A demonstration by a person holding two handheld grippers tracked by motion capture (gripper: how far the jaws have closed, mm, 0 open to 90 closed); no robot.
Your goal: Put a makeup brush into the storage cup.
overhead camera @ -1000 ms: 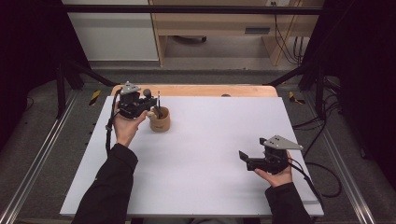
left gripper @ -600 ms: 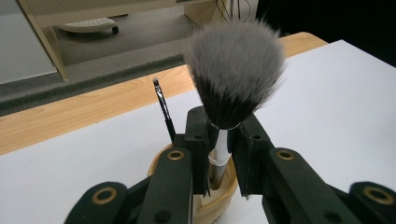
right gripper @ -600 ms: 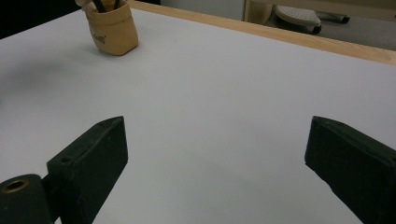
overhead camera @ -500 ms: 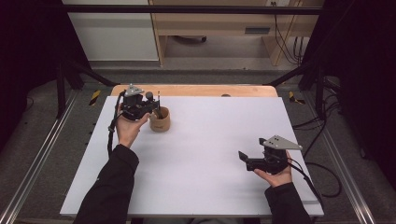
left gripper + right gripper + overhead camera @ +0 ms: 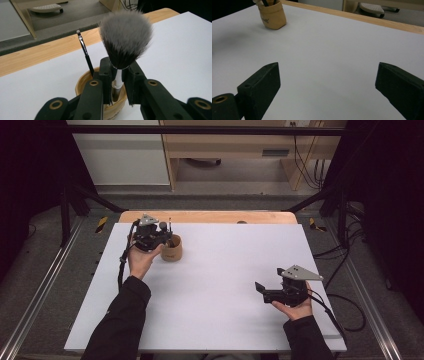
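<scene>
A small tan wooden cup (image 5: 171,248) (image 5: 82,85) (image 5: 272,15) stands at the far left of the white table. My left gripper (image 5: 162,236) (image 5: 117,77) is at the cup's rim, shut on the silver ferrule of a big fluffy grey-and-black brush (image 5: 125,37) that stands upright in the cup. A thin black brush (image 5: 85,52) with a small pale tip leans in the cup beside it. My right gripper (image 5: 261,290) (image 5: 327,82) rests low at the near right, jaws wide open over bare table with nothing between them.
The white tabletop (image 5: 225,270) lies on a wooden board (image 5: 210,217) whose far edge shows. Metal rails run along both sides. Cables (image 5: 345,305) trail off to the right. Beyond the table is a grey floor with a desk frame.
The left hand with its gripper has shifted slightly at the cup, keeping its hold on the big brush. The right hand has stayed still.
</scene>
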